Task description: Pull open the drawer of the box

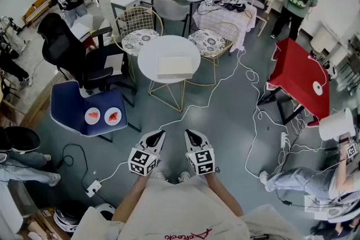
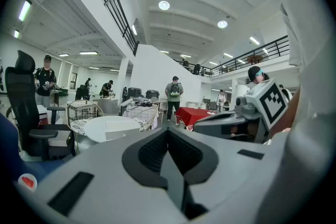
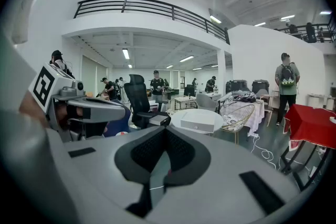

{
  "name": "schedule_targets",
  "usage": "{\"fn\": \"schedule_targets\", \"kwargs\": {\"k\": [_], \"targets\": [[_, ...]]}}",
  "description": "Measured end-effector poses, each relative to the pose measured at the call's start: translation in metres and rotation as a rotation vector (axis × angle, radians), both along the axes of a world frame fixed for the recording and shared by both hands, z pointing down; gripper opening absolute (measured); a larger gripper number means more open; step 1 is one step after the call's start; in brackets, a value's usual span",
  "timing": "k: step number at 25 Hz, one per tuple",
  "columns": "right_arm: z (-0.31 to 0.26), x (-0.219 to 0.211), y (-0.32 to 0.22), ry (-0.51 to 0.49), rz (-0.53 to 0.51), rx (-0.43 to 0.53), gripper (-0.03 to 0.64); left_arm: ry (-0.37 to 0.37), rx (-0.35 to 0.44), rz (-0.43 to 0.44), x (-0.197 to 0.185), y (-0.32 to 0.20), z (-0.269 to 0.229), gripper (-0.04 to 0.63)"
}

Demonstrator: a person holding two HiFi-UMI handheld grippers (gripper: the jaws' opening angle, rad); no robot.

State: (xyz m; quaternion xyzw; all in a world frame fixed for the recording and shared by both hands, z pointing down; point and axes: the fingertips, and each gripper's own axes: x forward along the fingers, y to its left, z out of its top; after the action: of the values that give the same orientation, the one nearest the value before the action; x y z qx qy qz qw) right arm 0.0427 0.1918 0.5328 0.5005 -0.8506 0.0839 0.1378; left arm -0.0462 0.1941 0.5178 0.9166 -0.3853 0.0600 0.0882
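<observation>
We hold the left gripper and right gripper pressed together and empty, by our chest. The flat white rectangular box lies on the round white table, well ahead. It looks light and may slide, so we would brace its body and pinch the drawer's front edge, which we cannot make out from here.

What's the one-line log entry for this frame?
phase: pre-approach | left gripper: shut, empty | right gripper: shut, empty | box: on round table, drawer closed, untouched
</observation>
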Motion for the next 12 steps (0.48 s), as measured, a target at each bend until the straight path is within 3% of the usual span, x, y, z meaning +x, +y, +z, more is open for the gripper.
{"fn": "schedule_targets", "kwargs": {"k": [12], "targets": [[0.002,0.009,-0.009,-0.009,-0.006,0.004,0.015,-0.011,0.007,0.005,0.013,-0.011,0.0,0.012]]}}
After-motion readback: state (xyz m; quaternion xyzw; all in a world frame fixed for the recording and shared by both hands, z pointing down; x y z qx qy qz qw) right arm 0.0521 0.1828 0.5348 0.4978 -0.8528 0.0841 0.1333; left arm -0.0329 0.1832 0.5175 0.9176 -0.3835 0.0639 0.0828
